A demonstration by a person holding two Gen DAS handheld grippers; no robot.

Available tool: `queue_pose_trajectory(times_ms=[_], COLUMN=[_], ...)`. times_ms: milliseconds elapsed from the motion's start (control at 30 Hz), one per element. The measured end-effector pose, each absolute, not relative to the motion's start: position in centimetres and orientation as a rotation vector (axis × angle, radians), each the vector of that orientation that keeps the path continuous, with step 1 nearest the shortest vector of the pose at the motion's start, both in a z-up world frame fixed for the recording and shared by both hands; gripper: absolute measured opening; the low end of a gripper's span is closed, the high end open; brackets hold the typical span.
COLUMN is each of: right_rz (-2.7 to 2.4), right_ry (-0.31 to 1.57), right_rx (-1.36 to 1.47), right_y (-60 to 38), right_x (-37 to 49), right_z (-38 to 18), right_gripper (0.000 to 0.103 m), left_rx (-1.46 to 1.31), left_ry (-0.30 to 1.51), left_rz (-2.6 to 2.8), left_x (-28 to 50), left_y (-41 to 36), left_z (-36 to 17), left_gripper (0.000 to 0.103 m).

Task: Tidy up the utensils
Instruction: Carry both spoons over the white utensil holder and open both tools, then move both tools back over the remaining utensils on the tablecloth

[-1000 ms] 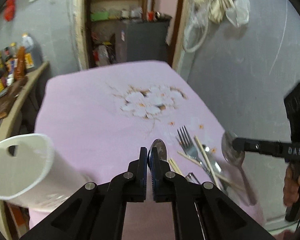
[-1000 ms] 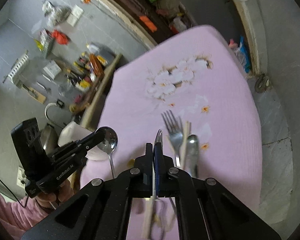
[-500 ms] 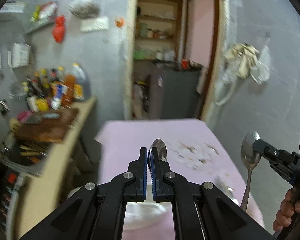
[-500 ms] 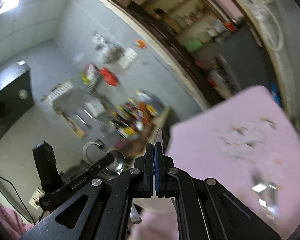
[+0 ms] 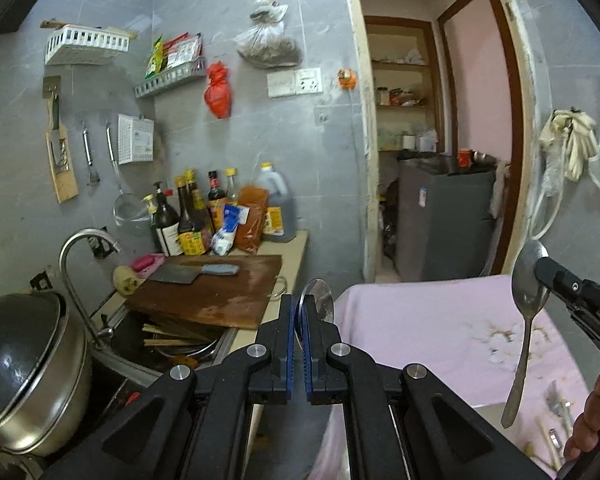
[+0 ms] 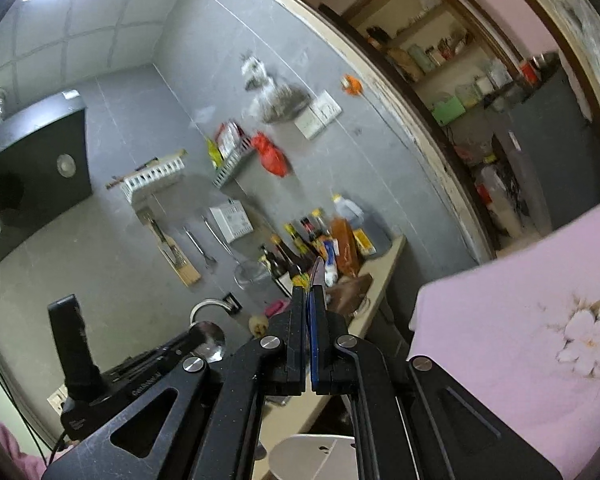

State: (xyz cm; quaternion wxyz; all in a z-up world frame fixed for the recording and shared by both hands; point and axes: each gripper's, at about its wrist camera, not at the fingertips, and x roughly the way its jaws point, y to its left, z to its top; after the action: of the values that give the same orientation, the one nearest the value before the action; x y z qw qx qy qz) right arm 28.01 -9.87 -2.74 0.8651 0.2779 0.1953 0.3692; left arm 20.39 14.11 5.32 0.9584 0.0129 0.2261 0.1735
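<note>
My left gripper (image 5: 299, 322) is shut on a steel spoon (image 5: 319, 300), whose bowl sticks up between the fingers. It also shows in the right wrist view (image 6: 208, 340). My right gripper (image 6: 313, 312) is shut on a second steel spoon (image 5: 529, 312); in the left wrist view it hangs by its bowl, handle down, above the pink tablecloth (image 5: 440, 328). Both are raised high. The white utensil holder (image 6: 312, 456) sits below the right gripper. A fork and chopsticks (image 5: 556, 408) lie on the cloth at lower right.
A counter at left carries a wooden cutting board with a cleaver (image 5: 204, 280), bottles (image 5: 204, 216), a sink with a tap (image 5: 80, 256) and a lidded pot (image 5: 24, 364). A doorway (image 5: 432, 140) opens behind the table.
Both grippers have lifted and tilted up, each still holding its spoon. The views swung from the tabletop to the wall and counter. The white holder dropped out of the left view.
</note>
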Motion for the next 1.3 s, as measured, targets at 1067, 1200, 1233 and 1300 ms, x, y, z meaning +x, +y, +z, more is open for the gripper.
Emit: queue_pose_trajectory(times_ms=[1067, 1200, 1233, 1300], right_rz=[0.693, 0.639, 0.615, 0.568], right_ry=[0.558, 0.525, 0.518, 0.497], right_rx=[0.499, 0.441, 0.419, 0.388], right_y=[-12.0, -14.0, -14.8, -16.2], right_x=[25.6, 24.0, 23.5, 22.7], right_z=[-7.7, -6.2, -5.7, -4.9], right_gripper=[0.026, 0.038, 0.041, 0.053], left_rx=[-0.091, -0.149, -0.158, -0.180], left_ry=[0.511, 0.505, 0.501, 0.492], left_rz=[0.213, 0.163, 0.155, 0.132], left_x=[18.6, 18.3, 18.2, 18.0], left_y=[10.6, 9.3, 9.0, 8.0], left_z=[-0.8, -0.1, 0.0, 0.1], left_gripper=[0.054, 0.067, 0.069, 0.073])
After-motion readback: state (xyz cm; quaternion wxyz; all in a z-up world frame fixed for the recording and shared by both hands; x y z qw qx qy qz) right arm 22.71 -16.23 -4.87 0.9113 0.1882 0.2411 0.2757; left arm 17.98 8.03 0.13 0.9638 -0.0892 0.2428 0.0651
